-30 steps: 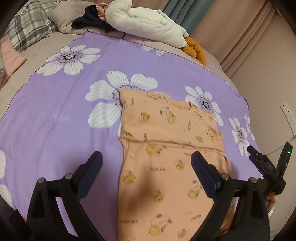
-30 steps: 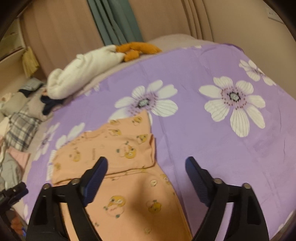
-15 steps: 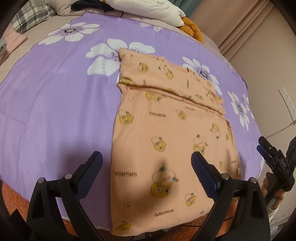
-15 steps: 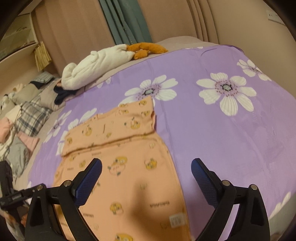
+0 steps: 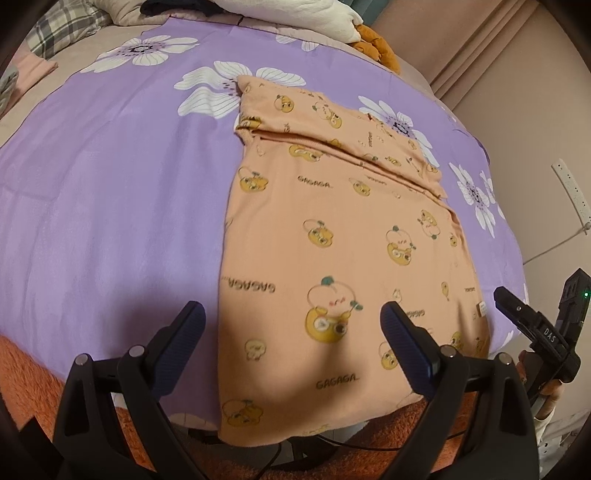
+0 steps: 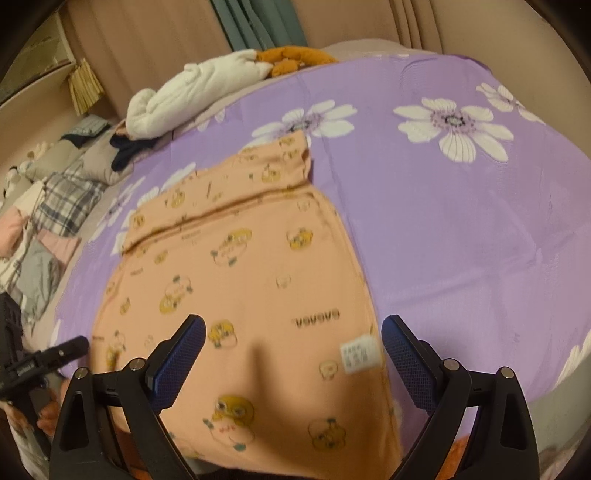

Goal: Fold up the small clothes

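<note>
Left wrist view shows the orange shirt (image 5: 332,229) lying flat on the purple flower sheet (image 5: 110,192), with its far part folded over and its near hem hanging a bit off the bed edge. It looks soft, thin and light, so I think it will flop and slide if pulled. The two near hem corners look like the best spots to pinch. The left gripper (image 5: 291,325) is wide open above the near hem and holds nothing. The right gripper (image 6: 293,341) is wide open too, empty, over the near right side by the white tag (image 6: 360,354). A white plush toy (image 6: 192,92) lies at the far end. Plaid cloth (image 6: 64,201) is piled far left, with curtains (image 6: 255,22) behind
</note>
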Tool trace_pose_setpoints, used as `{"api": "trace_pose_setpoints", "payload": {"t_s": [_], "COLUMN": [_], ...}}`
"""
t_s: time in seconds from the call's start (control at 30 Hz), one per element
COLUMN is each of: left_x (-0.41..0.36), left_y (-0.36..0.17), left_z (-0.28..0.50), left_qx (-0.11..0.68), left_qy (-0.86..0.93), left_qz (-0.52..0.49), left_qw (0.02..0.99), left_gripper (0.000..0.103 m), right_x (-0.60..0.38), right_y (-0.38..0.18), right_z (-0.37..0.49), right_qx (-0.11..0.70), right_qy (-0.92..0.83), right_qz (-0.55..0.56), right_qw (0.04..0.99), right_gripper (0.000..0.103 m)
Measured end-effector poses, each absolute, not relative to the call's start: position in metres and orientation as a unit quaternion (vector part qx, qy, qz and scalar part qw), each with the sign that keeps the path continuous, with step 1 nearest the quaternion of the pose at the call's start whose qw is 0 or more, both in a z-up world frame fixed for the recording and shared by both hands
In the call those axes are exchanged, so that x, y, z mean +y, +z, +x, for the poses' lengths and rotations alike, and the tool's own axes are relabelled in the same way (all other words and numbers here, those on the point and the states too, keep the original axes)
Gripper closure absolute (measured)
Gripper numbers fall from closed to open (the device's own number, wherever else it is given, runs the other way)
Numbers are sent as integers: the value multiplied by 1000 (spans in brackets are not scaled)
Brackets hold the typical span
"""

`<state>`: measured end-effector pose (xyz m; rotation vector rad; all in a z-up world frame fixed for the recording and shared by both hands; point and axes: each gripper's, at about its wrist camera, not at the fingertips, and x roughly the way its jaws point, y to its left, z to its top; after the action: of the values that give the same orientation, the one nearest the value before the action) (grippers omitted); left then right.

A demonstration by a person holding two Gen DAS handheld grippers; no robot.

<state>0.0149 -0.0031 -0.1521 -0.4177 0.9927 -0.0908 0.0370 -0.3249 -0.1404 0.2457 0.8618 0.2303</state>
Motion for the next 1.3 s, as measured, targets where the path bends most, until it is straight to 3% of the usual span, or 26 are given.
{"api": "trace_pose_setpoints", "payload": {"t_s": [0.37,0.57,0.63,0.97,1.13,1.23,1.27,1.3], "left_x": [3,9,9,12,10,9,8,8], "left_y": [-163,-166,-168,-176,-179,-182,-183,-183], "left_z": [-8,-20,-23,-37,-39,-41,-41,-42], "left_qx": [489,490,493,486,476,472,472,469], "left_qy": [-51,-64,-63,-76,-76,-89,-95,-96], "left_qz": [-205,-218,-219,-231,-233,-242,-248,-257], "left_qw": [846,841,840,840,844,843,840,839], "left_gripper": [10,16,19,21,21,34,46,59], "right_x": [-335,-348,-349,-344,-343,-338,-336,-334], "right_y": [-153,-163,-166,-176,-179,-180,-180,-179], "right_z": [12,6,3,-13,-12,-11,-12,-12], "right_qx": [438,468,476,499,507,509,508,507], "right_qy": [97,89,87,100,96,99,100,105], "right_qz": [102,115,110,93,89,80,74,70], "right_qw": [888,872,868,856,852,851,852,853], "right_gripper": [7,20,29,35,49,64,67,78]}}
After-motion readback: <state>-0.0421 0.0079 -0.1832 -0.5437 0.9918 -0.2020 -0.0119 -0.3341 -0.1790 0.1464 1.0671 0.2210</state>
